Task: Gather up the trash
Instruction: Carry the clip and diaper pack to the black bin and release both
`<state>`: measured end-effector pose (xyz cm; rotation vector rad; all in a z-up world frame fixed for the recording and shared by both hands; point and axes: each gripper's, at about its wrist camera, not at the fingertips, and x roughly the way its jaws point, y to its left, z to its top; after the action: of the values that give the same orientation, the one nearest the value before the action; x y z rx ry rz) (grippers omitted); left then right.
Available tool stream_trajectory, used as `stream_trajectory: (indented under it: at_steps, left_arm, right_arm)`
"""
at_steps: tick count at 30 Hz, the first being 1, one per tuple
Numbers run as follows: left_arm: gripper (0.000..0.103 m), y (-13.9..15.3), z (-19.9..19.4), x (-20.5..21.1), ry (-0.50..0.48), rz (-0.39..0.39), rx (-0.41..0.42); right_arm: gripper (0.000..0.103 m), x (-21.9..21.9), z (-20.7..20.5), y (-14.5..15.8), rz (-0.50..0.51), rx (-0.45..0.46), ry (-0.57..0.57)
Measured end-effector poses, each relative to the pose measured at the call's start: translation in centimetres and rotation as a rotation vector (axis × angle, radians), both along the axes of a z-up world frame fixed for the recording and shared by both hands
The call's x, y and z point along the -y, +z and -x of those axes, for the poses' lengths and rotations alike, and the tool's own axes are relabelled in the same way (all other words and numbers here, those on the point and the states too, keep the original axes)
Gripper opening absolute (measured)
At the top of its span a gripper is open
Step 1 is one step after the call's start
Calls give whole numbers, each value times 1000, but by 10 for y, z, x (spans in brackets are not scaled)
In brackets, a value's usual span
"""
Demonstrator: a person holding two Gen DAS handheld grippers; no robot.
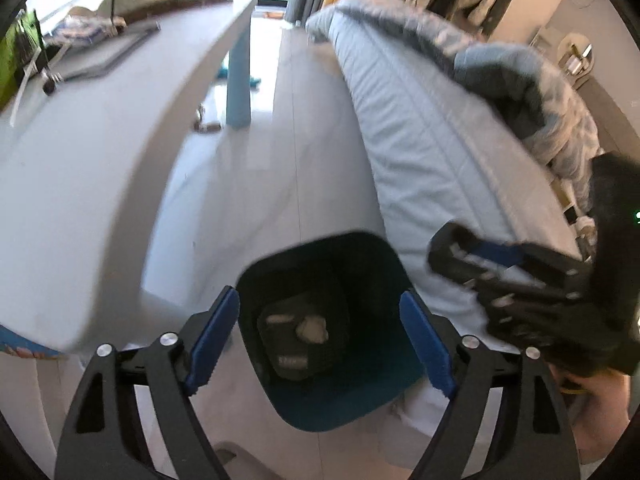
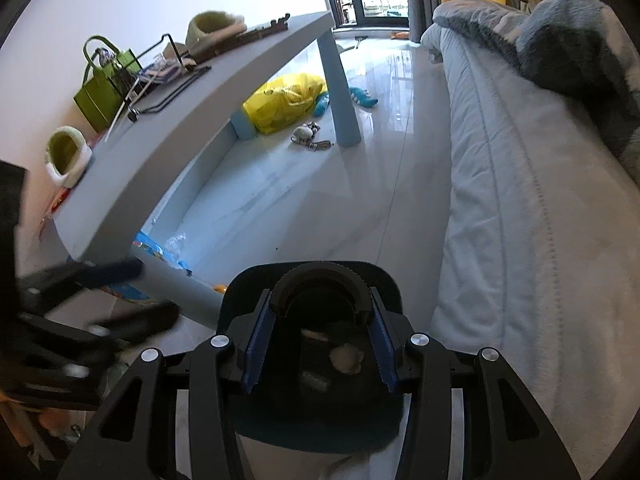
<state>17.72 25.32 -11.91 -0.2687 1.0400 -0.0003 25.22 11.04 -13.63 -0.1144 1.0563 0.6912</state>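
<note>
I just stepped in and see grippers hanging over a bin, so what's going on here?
A person is collecting trash with two handheld grippers. The right gripper is shut on a dark, ridged, ring-shaped piece and holds it above the dark bin, which stands on the floor between the grey table and the bed. The left gripper hangs open and empty over the same bin. Some scraps already lie inside.

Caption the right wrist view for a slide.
Right claw holds a black ribbed ring over the dark bin.
</note>
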Motion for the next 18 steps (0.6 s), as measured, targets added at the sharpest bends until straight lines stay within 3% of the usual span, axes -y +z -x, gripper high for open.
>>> stream_trajectory:
  at_steps: [8, 18]
  left_arm:
    - [79, 35, 12, -14, 11, -5, 166]
    - [66, 69, 21, -21, 23, 11, 301]
  right_arm:
    - [47, -19, 0, -33, 44, -64, 15]
    - [49, -33, 6, -67, 122, -120, 43]
